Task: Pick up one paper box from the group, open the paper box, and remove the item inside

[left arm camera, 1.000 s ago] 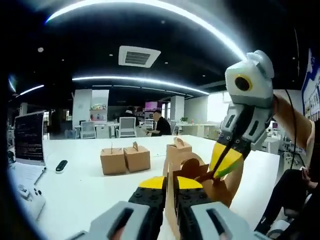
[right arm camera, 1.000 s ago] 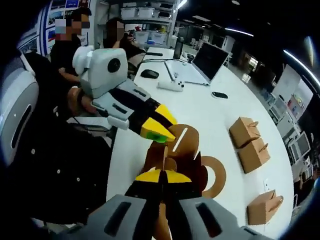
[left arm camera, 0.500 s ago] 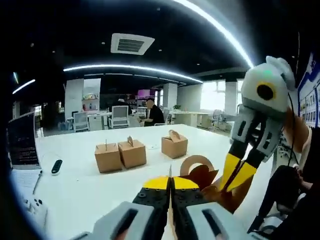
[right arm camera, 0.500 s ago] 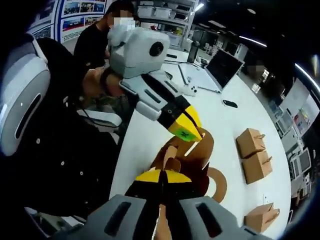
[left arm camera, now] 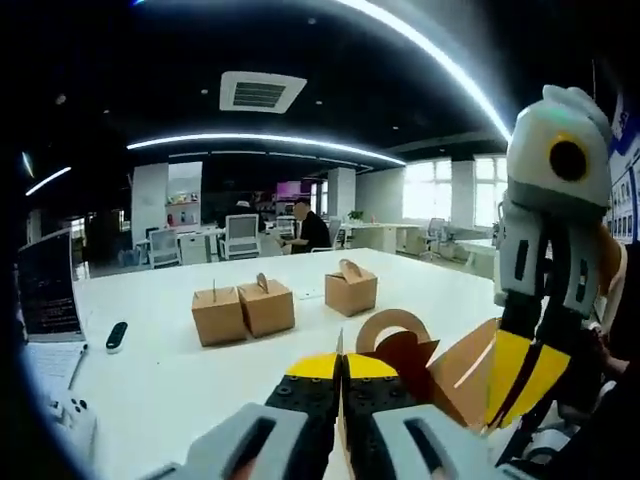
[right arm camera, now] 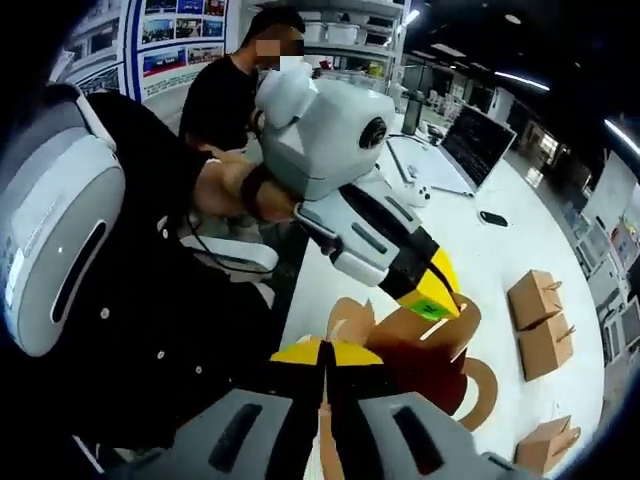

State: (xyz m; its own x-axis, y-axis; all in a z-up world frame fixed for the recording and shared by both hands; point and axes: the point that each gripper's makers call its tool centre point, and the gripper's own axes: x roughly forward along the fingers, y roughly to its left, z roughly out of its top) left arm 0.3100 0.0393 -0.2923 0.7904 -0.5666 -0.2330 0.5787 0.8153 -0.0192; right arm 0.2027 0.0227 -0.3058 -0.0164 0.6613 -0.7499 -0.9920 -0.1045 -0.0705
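The brown paper box with the round carry handle [left arm camera: 425,360] is up off the white table [left arm camera: 160,370], held between my two grippers with its top flaps splayed. My left gripper [left arm camera: 341,366] has its yellow-tipped jaws pressed together on a thin edge of one flap, which stands up between them; I judge that pinch is there to anchor the box while the other side is pulled away. In the right gripper view my right gripper [right arm camera: 325,352] is likewise clamped tight on a cardboard edge [right arm camera: 324,440] that runs up between its jaws, so each side of the opening is gripped and the mouth can be spread. The dark inside [right arm camera: 420,365] of the box faces me there, but I cannot tell what item lies in it.

Three more small brown paper boxes with tab handles [left arm camera: 245,308] sit together farther back on the table, well apart from mine. An open laptop [left arm camera: 45,290] and a small black remote [left arm camera: 116,335] lie at the left edge.

The posters on the wall [right arm camera: 175,35] carry print too small to read, and I see no brand or label on the box.
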